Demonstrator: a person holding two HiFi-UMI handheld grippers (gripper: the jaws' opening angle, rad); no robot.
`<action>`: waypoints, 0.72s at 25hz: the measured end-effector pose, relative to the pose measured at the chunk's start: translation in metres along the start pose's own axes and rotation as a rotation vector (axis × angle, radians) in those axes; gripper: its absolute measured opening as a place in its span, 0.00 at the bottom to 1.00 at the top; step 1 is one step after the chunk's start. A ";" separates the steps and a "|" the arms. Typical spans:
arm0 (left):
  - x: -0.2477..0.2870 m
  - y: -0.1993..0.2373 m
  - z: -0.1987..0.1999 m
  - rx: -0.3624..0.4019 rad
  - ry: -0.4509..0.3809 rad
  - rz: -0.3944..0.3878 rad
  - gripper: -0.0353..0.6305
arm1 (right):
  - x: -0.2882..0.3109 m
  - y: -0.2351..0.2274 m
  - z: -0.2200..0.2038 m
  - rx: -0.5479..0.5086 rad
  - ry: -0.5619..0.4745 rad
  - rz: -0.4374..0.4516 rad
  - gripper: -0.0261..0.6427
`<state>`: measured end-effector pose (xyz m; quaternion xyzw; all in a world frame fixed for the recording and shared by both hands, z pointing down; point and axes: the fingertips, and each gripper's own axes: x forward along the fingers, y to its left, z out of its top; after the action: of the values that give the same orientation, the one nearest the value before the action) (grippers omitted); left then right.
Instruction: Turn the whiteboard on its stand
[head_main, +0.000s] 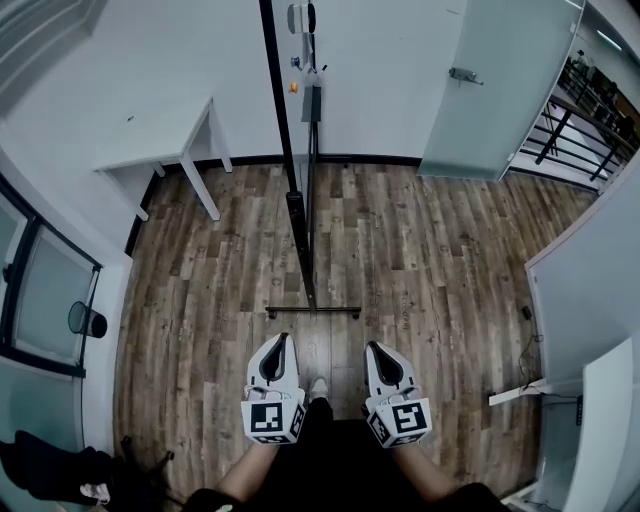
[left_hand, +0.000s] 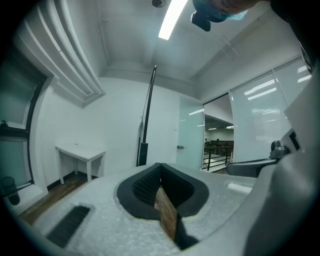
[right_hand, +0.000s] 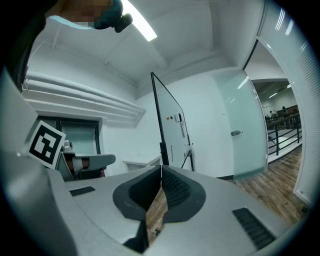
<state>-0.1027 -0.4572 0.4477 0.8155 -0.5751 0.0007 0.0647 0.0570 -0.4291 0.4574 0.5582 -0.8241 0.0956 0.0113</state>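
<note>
The whiteboard (head_main: 283, 110) stands straight ahead on the wood floor. From the head view it is edge-on, a thin black frame rising from its post and floor bar (head_main: 313, 312). In the left gripper view the whiteboard (left_hand: 147, 117) is a thin dark line. In the right gripper view the whiteboard (right_hand: 171, 131) shows its white face with small magnets. My left gripper (head_main: 280, 340) and right gripper (head_main: 371, 346) are held side by side, just short of the floor bar. Both are shut and hold nothing, and neither touches the board. The left gripper (left_hand: 160, 164) and right gripper (right_hand: 161, 167) have their tips together.
A white table (head_main: 170, 152) stands by the far wall, left of the board. A frosted glass door (head_main: 490, 80) and a black railing (head_main: 585, 115) are at the back right. A white partition (head_main: 590, 290) lines the right side. A black bin (head_main: 87, 320) sits at the left.
</note>
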 end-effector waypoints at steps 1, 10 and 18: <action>0.011 0.005 0.001 0.005 0.000 -0.005 0.08 | 0.010 -0.002 0.002 -0.002 0.002 -0.003 0.06; 0.107 0.042 -0.002 0.031 0.025 -0.013 0.08 | 0.081 -0.025 0.007 -0.005 0.024 -0.045 0.06; 0.177 0.056 -0.016 0.048 0.050 -0.049 0.09 | 0.121 -0.044 0.002 0.003 0.044 -0.075 0.06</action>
<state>-0.0945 -0.6404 0.4828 0.8304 -0.5530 0.0332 0.0595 0.0519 -0.5564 0.4774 0.5866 -0.8020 0.1084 0.0323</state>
